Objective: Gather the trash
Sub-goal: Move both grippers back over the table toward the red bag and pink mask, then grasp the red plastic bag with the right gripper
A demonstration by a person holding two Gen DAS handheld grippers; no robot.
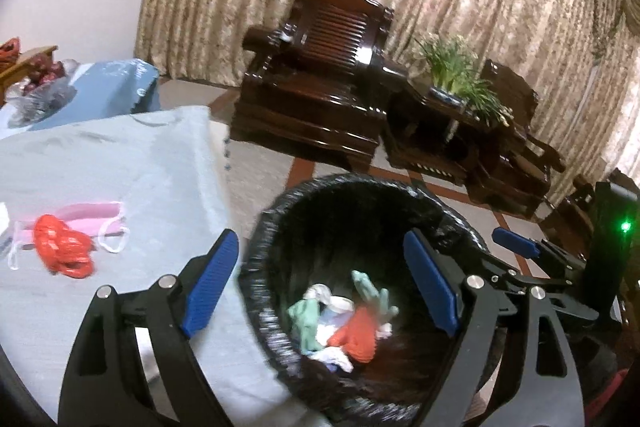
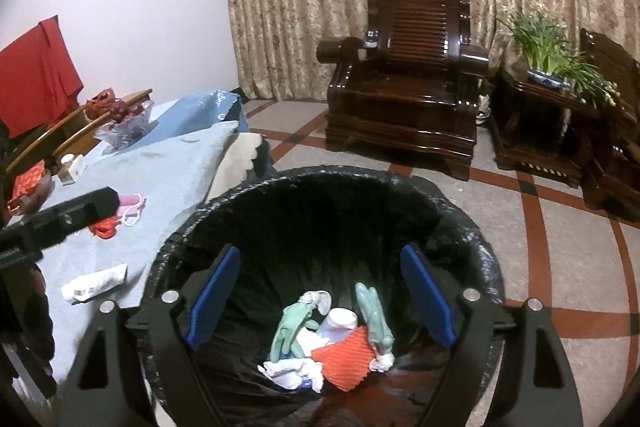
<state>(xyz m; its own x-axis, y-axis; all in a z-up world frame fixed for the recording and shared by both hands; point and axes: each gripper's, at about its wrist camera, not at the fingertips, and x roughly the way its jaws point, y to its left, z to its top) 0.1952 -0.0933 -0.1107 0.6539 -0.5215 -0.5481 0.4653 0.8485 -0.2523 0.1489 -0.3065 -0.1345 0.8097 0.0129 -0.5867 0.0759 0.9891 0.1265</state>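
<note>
Left wrist view: the left gripper (image 1: 320, 283) has its blue jaws spread wide with nothing between them. It hangs over the near rim of the black trash bin (image 1: 280, 331), which sits at about 6 o'clock. Down in the bin lie green gloves (image 1: 308, 319), an orange cloth (image 1: 358, 335), a white cup (image 1: 340, 305) and some white paper bits. At about 9 o'clock, on the light blue tablecloth (image 1: 140, 167), a red crumpled bag (image 1: 62, 247) lies on top of a pink face mask (image 1: 94, 217). These are not in the bin yet. The right gripper (image 1: 516, 241) peeks in at 3 o'clock.

Right wrist view: the right gripper (image 2: 320, 295) is wide open too and holds nothing. It points straight down into the trash bin (image 2: 480, 251), which fills the picture from 5 to 7 o'clock. The same gloves, cloth and cup sit at the bottom. On the table at 8 o'clock lies a white tube (image 2: 94, 285). At 9 o'clock the pink mask (image 2: 134, 205) and the red bag (image 2: 104, 229) show just past the black body of the left gripper.

So I think some trash is done, and the mask, bag and tube are left.
</note>
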